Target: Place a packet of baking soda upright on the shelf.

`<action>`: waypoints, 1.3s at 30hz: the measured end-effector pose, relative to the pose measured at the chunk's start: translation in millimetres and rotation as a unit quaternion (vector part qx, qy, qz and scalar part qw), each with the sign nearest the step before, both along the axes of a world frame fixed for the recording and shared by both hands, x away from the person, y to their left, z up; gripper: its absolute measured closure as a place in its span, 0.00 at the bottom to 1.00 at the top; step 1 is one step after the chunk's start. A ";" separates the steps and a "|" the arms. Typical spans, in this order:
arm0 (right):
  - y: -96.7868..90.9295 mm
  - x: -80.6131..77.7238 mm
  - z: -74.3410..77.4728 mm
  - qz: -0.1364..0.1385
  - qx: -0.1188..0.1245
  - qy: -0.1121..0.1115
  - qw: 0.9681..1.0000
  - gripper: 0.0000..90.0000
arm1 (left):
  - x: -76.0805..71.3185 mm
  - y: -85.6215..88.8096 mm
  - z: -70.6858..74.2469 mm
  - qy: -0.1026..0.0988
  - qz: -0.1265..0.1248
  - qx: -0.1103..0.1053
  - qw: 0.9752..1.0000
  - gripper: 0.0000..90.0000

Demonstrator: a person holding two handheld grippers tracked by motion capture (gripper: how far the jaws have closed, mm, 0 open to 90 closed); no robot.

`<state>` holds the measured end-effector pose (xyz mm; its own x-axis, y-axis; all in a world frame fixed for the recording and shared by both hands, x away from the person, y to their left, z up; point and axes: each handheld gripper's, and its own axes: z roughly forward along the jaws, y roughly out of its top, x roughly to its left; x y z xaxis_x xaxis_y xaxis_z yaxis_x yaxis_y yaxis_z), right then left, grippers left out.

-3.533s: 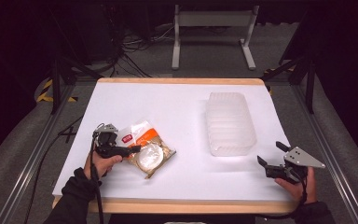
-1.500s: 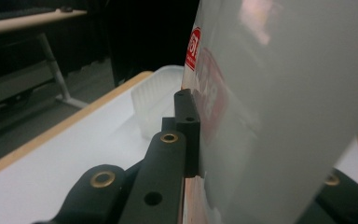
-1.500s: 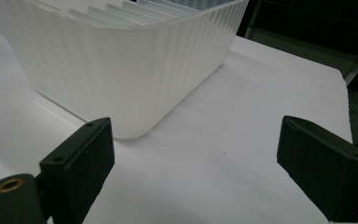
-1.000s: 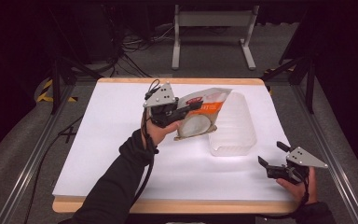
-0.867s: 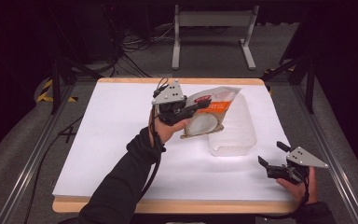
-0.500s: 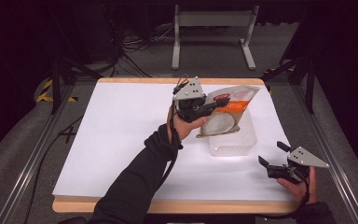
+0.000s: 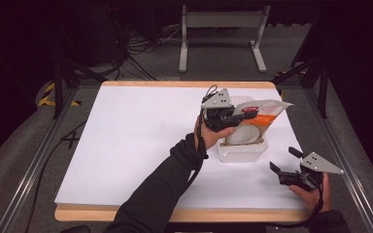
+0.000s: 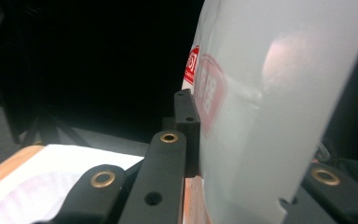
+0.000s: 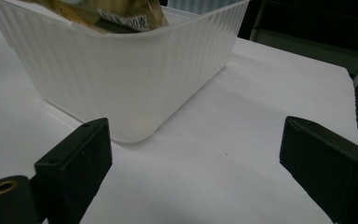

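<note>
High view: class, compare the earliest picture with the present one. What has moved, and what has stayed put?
The left tool, shut on the snack packet, carried it from the near left of the table across to above the plastic tub. The tub and the open right tool kept their places.

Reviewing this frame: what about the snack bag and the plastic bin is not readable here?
- Snack bag print: too small in the high view, blurred close-up in the left gripper view.
- Bag's lower end: hidden behind the plastic bin wall in the high view; whether it touches the bin floor cannot be told.
- Bag's top: cut off by the right gripper view's upper edge.
- Left gripper pads: covered by the bag.
</note>
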<state>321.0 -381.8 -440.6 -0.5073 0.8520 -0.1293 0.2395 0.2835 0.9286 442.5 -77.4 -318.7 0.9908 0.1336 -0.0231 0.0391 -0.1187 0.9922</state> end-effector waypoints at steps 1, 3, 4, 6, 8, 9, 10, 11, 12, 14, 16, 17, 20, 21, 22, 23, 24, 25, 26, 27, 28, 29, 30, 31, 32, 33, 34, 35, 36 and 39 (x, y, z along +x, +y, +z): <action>0.1 0.2 -0.1 0.001 -0.001 0.000 1.000 0.11 | 0.7 -2.4 -3.5 0.003 0.001 0.001 1.000 1.00; 0.3 0.1 -0.1 0.001 -0.002 -0.001 1.000 0.11 | 3.4 -5.1 -12.0 0.019 -0.004 -0.005 1.000 1.00; 0.2 0.0 -0.1 0.001 -0.001 -0.001 1.000 0.11 | 4.4 -5.3 -15.8 0.026 -0.007 -0.011 1.000 1.00; 0.0 0.1 -0.1 0.001 -0.001 -0.001 1.000 0.11 | 5.4 -4.8 -21.8 0.036 -0.011 -0.020 0.999 1.00; 0.1 0.2 -0.1 0.002 0.000 0.000 1.000 0.11 | 7.4 -5.2 -26.6 0.035 -0.002 -0.008 0.999 1.00; 0.2 0.3 -0.1 0.002 -0.001 0.000 1.000 0.11 | 9.3 -5.7 -31.5 0.040 -0.002 -0.001 0.999 1.00; 0.4 0.2 0.0 0.001 -0.003 0.002 1.000 0.11 | 9.8 -6.2 -35.6 0.043 -0.001 0.005 0.999 1.00; 0.4 0.2 0.0 0.001 -0.003 0.002 1.000 0.11 | 9.8 -6.2 -35.6 0.043 -0.001 0.005 0.999 1.00; 0.4 0.1 -0.1 0.001 -0.003 0.000 1.000 0.11 | 10.6 -5.7 -40.6 0.047 -0.007 0.002 0.999 1.00; -0.1 -0.1 0.0 0.000 0.000 0.000 1.000 0.11 | 10.2 -4.7 -43.4 0.054 -0.010 -0.010 0.998 1.00; 0.2 0.1 -0.1 0.001 -0.001 0.000 1.000 0.11 | 6.9 -5.6 -43.2 0.046 -0.014 -0.001 0.999 1.00; 0.4 0.0 -0.1 0.000 -0.003 0.000 1.000 0.11 | 5.6 -6.1 -44.1 0.045 -0.016 0.001 0.999 1.00; 0.2 0.0 -0.1 0.002 -0.002 -0.001 1.000 0.11 | 5.4 -7.6 -49.1 0.045 -0.013 0.017 0.999 1.00; 0.1 0.1 -0.1 0.001 -0.001 0.000 1.000 0.11 | 6.5 -8.6 -55.6 0.052 -0.012 0.025 0.998 1.00; 0.1 0.1 -0.1 0.001 -0.002 -0.001 1.000 0.11 | 7.6 -7.7 -60.9 0.055 -0.009 0.024 0.998 1.00; 0.3 -0.2 -0.1 0.000 -0.003 -0.001 1.000 0.11 | 10.3 -3.4 -65.6 0.073 -0.010 0.009 0.997 1.00; 0.5 -0.4 0.0 0.000 -0.004 -0.002 1.000 0.11 | 11.7 -1.1 -67.6 0.078 -0.008 0.005 0.997 1.00; 0.4 -0.3 -0.1 0.000 -0.004 -0.001 1.000 0.11 | 13.1 1.4 -69.6 0.081 -0.007 0.004 0.997 1.00; 0.4 0.0 -0.1 0.000 -0.003 -0.001 1.000 0.11 | 13.4 3.6 -70.9 0.082 -0.006 0.005 0.997 1.00; 0.6 0.1 -0.1 0.000 -0.004 0.000 1.000 0.11 | 13.7 5.3 -71.8 0.082 -0.007 0.006 0.997 1.00; 0.8 0.0 -0.1 0.001 -0.004 0.001 1.000 0.11 | 13.3 6.6 -72.4 0.083 -0.006 0.007 0.997 1.00; 0.9 -0.1 -0.1 0.000 -0.005 0.001 1.000 0.11 | 12.2 7.4 -73.0 0.080 -0.008 0.007 0.997 1.00; 0.8 0.1 -0.1 0.000 -0.006 0.001 1.000 0.11 | 11.8 7.7 -72.9 0.077 -0.007 0.009 0.997 1.00; 0.7 0.0 -0.1 0.000 -0.005 0.000 1.000 0.11 | 11.0 7.5 -72.7 0.077 -0.007 0.011 0.997 1.00; 0.7 0.0 -0.1 0.000 -0.005 0.000 1.000 0.11 | 11.0 7.5 -72.7 0.077 -0.007 0.011 0.997 1.00; 0.8 0.0 -0.1 0.000 -0.006 0.000 1.000 0.11 | 11.0 7.6 -72.6 0.076 -0.007 0.013 0.997 1.00; 0.8 0.0 -0.1 0.000 -0.006 0.000 1.000 0.11 | 10.9 7.7 -72.5 0.075 -0.006 0.014 0.997 1.00; 1.0 0.0 -0.1 0.000 -0.006 0.000 1.000 0.11 | 10.6 7.8 -72.3 0.075 -0.006 0.015 0.997 1.00; 1.1 -0.1 -0.1 0.000 -0.006 0.001 1.000 0.11 | 10.4 7.5 -72.3 0.074 -0.006 0.015 0.997 1.00; 0.7 -0.1 -0.1 0.000 -0.005 0.000 1.000 0.11 | 10.4 7.6 -71.9 0.072 -0.005 0.018 0.997 1.00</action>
